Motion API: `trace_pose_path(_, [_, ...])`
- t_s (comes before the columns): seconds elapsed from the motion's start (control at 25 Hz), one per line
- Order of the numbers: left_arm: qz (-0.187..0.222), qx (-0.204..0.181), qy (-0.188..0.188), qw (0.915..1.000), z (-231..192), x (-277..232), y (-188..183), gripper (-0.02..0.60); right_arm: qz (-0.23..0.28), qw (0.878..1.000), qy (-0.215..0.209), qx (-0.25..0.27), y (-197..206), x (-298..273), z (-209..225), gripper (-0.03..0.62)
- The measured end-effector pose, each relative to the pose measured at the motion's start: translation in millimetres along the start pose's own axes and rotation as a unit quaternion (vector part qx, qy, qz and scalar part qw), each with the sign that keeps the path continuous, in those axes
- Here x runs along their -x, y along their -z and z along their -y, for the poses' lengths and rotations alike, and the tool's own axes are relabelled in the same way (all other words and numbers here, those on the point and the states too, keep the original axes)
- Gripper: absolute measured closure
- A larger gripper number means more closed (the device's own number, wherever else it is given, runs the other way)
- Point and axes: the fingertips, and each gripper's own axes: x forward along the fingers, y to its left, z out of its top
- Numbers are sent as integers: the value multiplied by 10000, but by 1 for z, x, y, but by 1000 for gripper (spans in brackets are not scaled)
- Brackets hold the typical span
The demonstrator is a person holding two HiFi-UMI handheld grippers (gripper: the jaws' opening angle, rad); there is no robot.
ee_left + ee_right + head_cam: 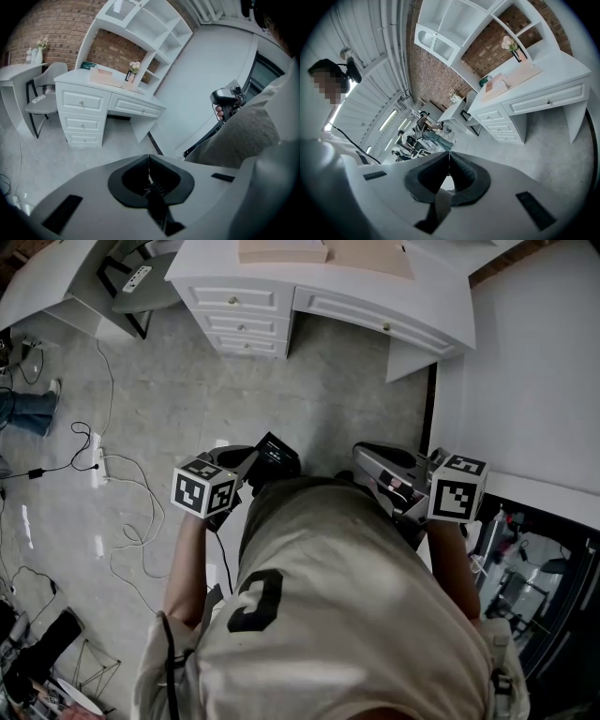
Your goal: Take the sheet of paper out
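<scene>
smooth grey left hand-held gripper (149,158), white drawered desk (82,123)

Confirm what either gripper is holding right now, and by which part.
Nothing is held. The left gripper and the right gripper both have their jaws closed together with nothing between them, short of the white desk.

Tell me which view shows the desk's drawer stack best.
The left gripper view: the drawer stack faces the camera, all three fronts visible. The right gripper view shows the drawer stack smaller and tilted; the head view shows it foreshortened from above.
</scene>
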Motion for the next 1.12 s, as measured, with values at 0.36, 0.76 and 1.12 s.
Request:
trace_pose_path(0.36, [-131,42,17,9999,-8,-2,7,563,-40,10000,43,-5,7,-4,-3,568])
trace_pose_path(0.76, [-250,7,-4,9997,-1,-18,-4,563,111,9996,-8,-254,0,7,13,568])
trace_pose_path(1.12, [-256,-28,-1,9997,12,-36,-23,563,17,9995,-165,-272,-10,9,24,568])
